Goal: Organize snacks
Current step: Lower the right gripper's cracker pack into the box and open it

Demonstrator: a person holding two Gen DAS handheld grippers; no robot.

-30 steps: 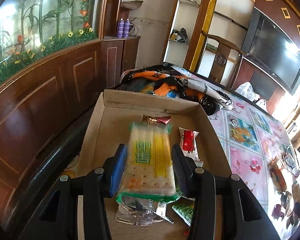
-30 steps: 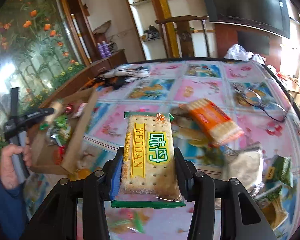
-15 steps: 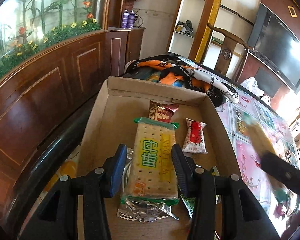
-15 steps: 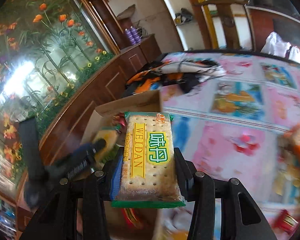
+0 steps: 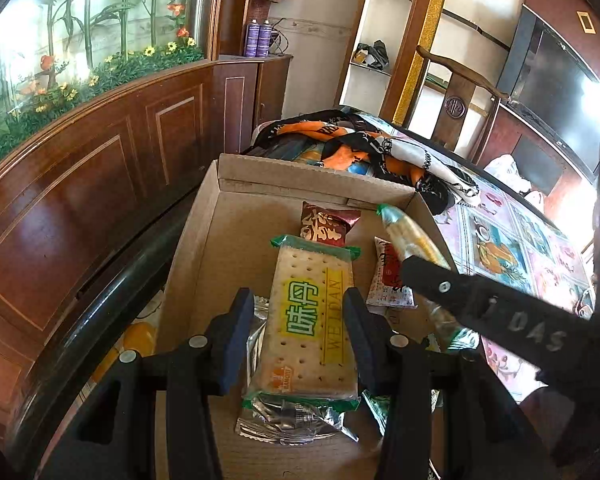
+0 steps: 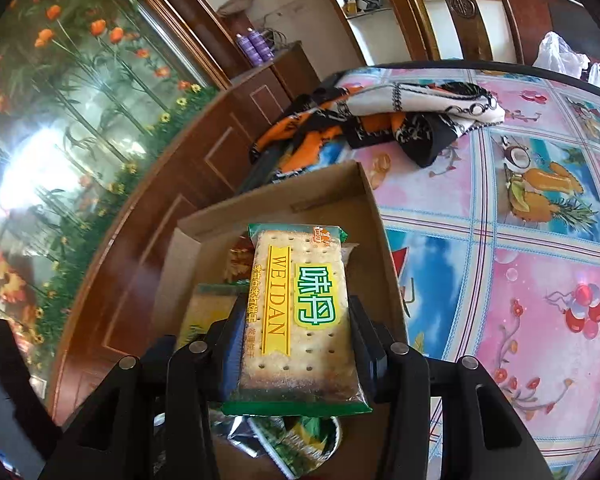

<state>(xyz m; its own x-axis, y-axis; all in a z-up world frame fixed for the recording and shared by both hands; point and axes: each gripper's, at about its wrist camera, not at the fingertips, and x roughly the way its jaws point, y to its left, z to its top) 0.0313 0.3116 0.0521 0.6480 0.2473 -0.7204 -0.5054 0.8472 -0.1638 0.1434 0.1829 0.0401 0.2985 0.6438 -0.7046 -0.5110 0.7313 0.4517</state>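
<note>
A second Weidan cracker pack [image 6: 300, 316] is being carried in by the right gripper [image 6: 296, 344], clamped flat between both fingers and hanging over the cardboard box [image 6: 376, 248] at the surface's left edge. Down in the box, the first cracker pack [image 5: 310, 320] is lying flat on a silver foil packet [image 5: 288, 420], bracketed by the left gripper [image 5: 298, 332], whose fingers are standing apart on either side of it with a gap showing, so nothing is being held there. A brown snack pouch [image 5: 328, 226] and a red-and-white sachet [image 5: 388, 280] are sitting toward the far end of the box.

The release is best made low and level, over the bare cardboard along the right wall, so the crackers are not being dropped or cracked. The left gripper is probably better drawn clear first, since the two tools are crowding the same opening. The pack's length is best kept parallel to the box's long walls.
</note>
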